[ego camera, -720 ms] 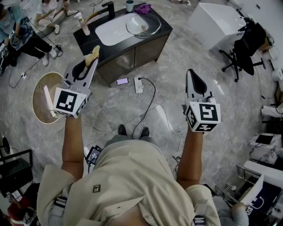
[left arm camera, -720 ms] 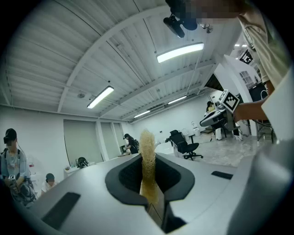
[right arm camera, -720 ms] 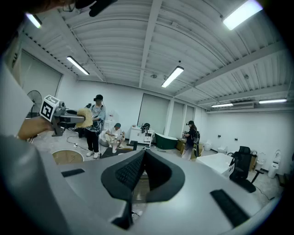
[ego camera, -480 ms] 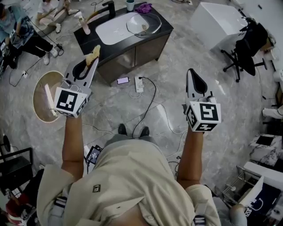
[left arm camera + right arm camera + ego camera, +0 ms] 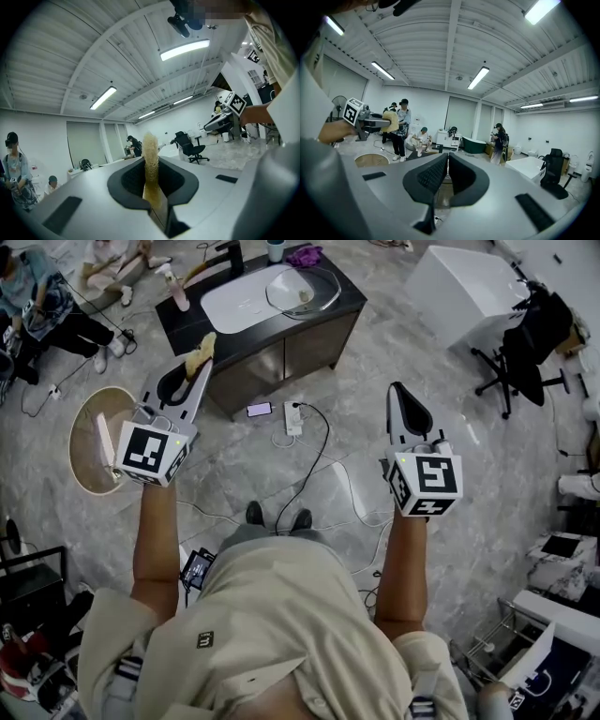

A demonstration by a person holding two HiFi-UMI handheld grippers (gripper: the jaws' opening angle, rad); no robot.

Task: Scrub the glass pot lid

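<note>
The glass pot lid (image 5: 305, 292) lies on the right part of the dark sink counter (image 5: 281, 334), beside the white basin (image 5: 239, 298). My left gripper (image 5: 198, 362) is held out over the floor, short of the counter's left front corner. It is shut on a yellow fibrous sponge (image 5: 200, 352), which stands up between the jaws in the left gripper view (image 5: 150, 145). My right gripper (image 5: 399, 392) hovers over the floor to the right of the counter, shut with nothing in it (image 5: 446, 161). Both are well short of the lid.
A pink bottle (image 5: 178, 296), a cup (image 5: 274, 249) and a purple cloth (image 5: 302, 256) stand on the counter. A power strip (image 5: 293, 418), cables and a phone (image 5: 260, 411) lie on the floor before it. Round wooden table (image 5: 94, 442) at left, office chair (image 5: 516, 343) at right, people seated top left.
Both grippers sit slightly higher and nearer the counter in the head view. The left still grips the sponge and the right stays shut.
</note>
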